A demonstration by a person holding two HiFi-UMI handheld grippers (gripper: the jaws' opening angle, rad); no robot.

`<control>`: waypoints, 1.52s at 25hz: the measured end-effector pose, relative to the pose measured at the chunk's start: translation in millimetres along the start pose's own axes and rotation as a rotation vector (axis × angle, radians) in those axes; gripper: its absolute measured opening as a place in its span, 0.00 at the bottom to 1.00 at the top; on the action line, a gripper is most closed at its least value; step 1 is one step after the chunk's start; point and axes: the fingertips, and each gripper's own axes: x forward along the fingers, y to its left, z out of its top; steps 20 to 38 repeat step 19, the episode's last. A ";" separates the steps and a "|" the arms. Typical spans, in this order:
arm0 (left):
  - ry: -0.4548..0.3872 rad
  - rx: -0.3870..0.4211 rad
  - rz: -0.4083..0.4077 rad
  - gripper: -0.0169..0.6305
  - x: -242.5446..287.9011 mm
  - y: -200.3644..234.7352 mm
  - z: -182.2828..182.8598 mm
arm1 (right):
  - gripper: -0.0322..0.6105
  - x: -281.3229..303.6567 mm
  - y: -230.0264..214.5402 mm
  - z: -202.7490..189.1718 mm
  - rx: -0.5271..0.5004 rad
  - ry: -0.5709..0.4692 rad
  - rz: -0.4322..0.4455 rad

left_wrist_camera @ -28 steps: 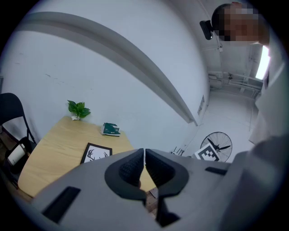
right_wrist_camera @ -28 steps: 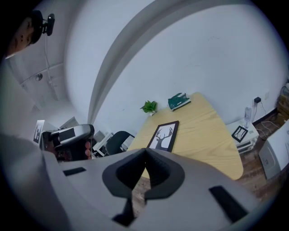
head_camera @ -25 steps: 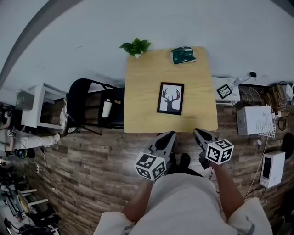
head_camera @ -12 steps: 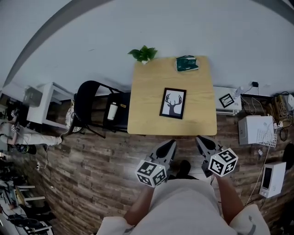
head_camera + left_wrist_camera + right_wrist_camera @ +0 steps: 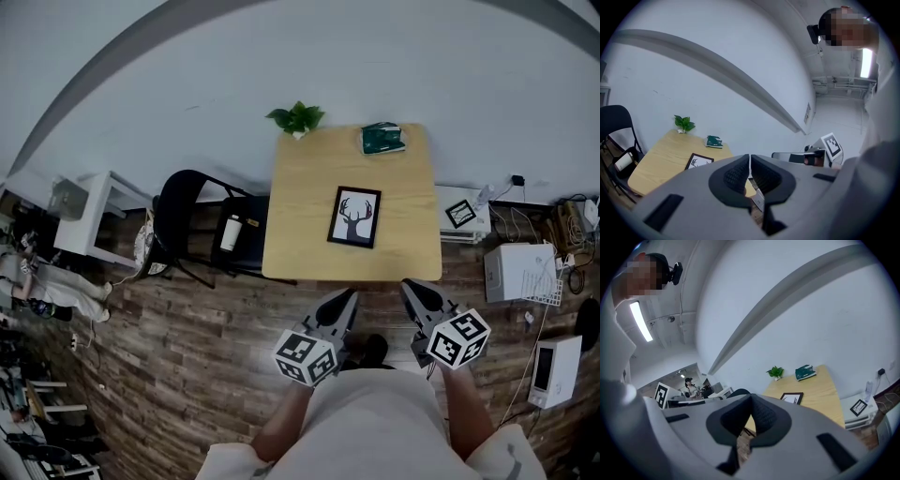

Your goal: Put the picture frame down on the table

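Observation:
A black picture frame (image 5: 355, 217) with a deer print lies flat on the wooden table (image 5: 300, 244); it also shows as the frame (image 5: 698, 161) in the left gripper view and the frame (image 5: 791, 398) in the right gripper view. My left gripper (image 5: 346, 298) and right gripper (image 5: 410, 286) hang over the floor, short of the table's near edge, close to my body. Both are shut with nothing between their jaws. The left gripper (image 5: 749, 159) and right gripper (image 5: 751, 398) point toward the table.
A small potted plant (image 5: 297, 119) and a green book (image 5: 382, 138) sit at the table's far edge by the wall. A black chair (image 5: 202, 230) holding a bottle stands left of the table. White boxes and cables (image 5: 520, 272) lie on the floor at right.
The table and frame have drifted slightly farther up in the head view as I stepped back. Both grippers stay shut and empty near my waist.

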 end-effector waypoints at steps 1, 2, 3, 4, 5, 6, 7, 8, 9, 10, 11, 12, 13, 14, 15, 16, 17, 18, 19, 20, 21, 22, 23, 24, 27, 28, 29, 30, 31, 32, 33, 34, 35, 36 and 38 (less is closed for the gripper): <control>-0.002 0.000 -0.001 0.05 -1.3 0.5 0.1 | 0.05 -0.9 1.4 -0.9 0.002 -0.002 -0.002; -0.003 0.000 -0.002 0.05 -2.6 0.8 0.0 | 0.05 -1.8 2.9 -2.0 0.002 -0.002 -0.005; -0.005 0.001 -0.005 0.05 -4.0 0.9 0.0 | 0.05 -2.7 4.4 -3.1 0.002 -0.003 -0.006; -0.006 0.001 -0.007 0.05 -5.3 0.6 0.0 | 0.05 -3.8 5.9 -4.2 0.002 -0.003 -0.007; -0.006 0.002 -0.009 0.05 -6.7 0.0 0.0 | 0.05 -5.0 7.2 -5.1 0.002 -0.003 -0.008; -0.006 0.003 -0.011 0.05 -7.9 -0.9 0.0 | 0.05 -6.5 8.3 -5.8 0.003 -0.003 -0.009; -0.005 0.003 -0.012 0.05 -9.0 -2.0 -0.2 | 0.05 -8.1 9.3 -6.2 0.004 -0.004 -0.010; -0.005 0.004 -0.013 0.05 -9.8 -2.9 -0.4 | 0.05 -9.7 10.1 -6.4 0.005 -0.005 -0.011; -0.004 0.004 -0.014 0.05 -10.6 -3.4 -0.7 | 0.05 -10.8 10.9 -6.6 0.005 -0.006 -0.012; -0.003 0.005 -0.014 0.05 -11.5 -3.7 -0.9 | 0.05 -11.2 11.7 -6.8 0.005 -0.007 -0.012; -0.002 0.007 -0.014 0.05 -12.3 -3.9 -1.1 | 0.05 -11.4 12.3 -6.9 0.004 -0.007 -0.011; -0.002 0.008 -0.014 0.05 -13.0 -4.4 -1.4 | 0.05 -11.7 12.8 -6.9 0.003 -0.007 -0.011; -0.002 0.008 -0.015 0.05 -13.6 -5.2 -1.5 | 0.05 -12.2 13.0 -6.8 0.002 -0.008 -0.012; -0.002 0.009 -0.016 0.05 -14.2 -6.2 -1.5 | 0.05 -12.9 13.3 -6.5 0.002 -0.008 -0.012; -0.004 0.010 -0.017 0.05 -15.2 -7.2 -1.3 | 0.05 -13.5 13.8 -6.3 0.001 -0.009 -0.013; -0.005 0.012 -0.018 0.05 -16.4 -8.1 -1.1 | 0.05 -14.1 14.7 -6.3 0.000 -0.010 -0.013; -0.006 0.013 -0.019 0.05 -17.7 -8.8 -0.8 | 0.05 -14.6 15.6 -6.4 0.000 -0.012 -0.012; -0.007 0.015 -0.020 0.05 -19.0 -9.4 -0.5 | 0.05 -14.9 16.5 -6.6 0.000 -0.014 -0.012; -0.008 0.016 -0.021 0.05 -20.2 -10.0 -0.2 | 0.05 -15.3 17.4 -6.8 0.000 -0.016 -0.011; -0.008 0.016 -0.021 0.05 -20.2 -10.0 -0.2 | 0.05 -15.3 17.4 -6.8 0.000 -0.016 -0.011; -0.008 0.016 -0.021 0.05 -20.2 -10.0 -0.2 | 0.05 -15.3 17.4 -6.8 0.000 -0.016 -0.011; -0.008 0.016 -0.021 0.05 -20.2 -10.0 -0.2 | 0.05 -15.3 17.4 -6.8 0.000 -0.016 -0.011; -0.008 0.016 -0.021 0.05 -20.2 -10.0 -0.2 | 0.05 -15.3 17.4 -6.8 0.000 -0.016 -0.011; -0.008 0.016 -0.021 0.05 -20.2 -10.0 -0.2 | 0.05 -15.3 17.4 -6.8 0.000 -0.016 -0.011; -0.008 0.016 -0.021 0.05 -20.2 -10.0 -0.2 | 0.05 -15.3 17.4 -6.8 0.000 -0.016 -0.011; -0.008 0.016 -0.021 0.05 -20.2 -10.0 -0.2 | 0.05 -15.3 17.4 -6.8 0.000 -0.016 -0.011; -0.008 0.016 -0.021 0.05 -20.2 -10.0 -0.2 | 0.05 -15.3 17.4 -6.8 0.000 -0.016 -0.011; -0.008 0.016 -0.021 0.05 -20.2 -10.0 -0.2 | 0.05 -15.3 17.4 -6.8 0.000 -0.016 -0.011; -0.008 0.016 -0.021 0.05 -20.2 -10.0 -0.2 | 0.05 -15.3 17.4 -6.8 0.000 -0.016 -0.011; -0.008 0.016 -0.021 0.05 -20.2 -10.0 -0.2 | 0.05 -15.3 17.4 -6.8 0.000 -0.016 -0.011; -0.008 0.016 -0.021 0.05 -20.2 -10.0 -0.2 | 0.05 -15.3 17.4 -6.8 0.000 -0.016 -0.011; -0.008 0.016 -0.021 0.05 -20.2 -10.0 -0.2 | 0.05 -15.3 17.4 -6.8 0.000 -0.016 -0.011; -0.008 0.016 -0.021 0.05 -20.2 -10.0 -0.2 | 0.05 -15.3 17.4 -6.8 0.000 -0.016 -0.011; -0.008 0.016 -0.021 0.05 -20.2 -10.0 -0.2 | 0.05 -15.3 17.4 -6.8 0.000 -0.016 -0.011; -0.008 0.016 -0.021 0.05 -20.2 -10.0 -0.2 | 0.05 -15.3 17.4 -6.8 0.000 -0.016 -0.011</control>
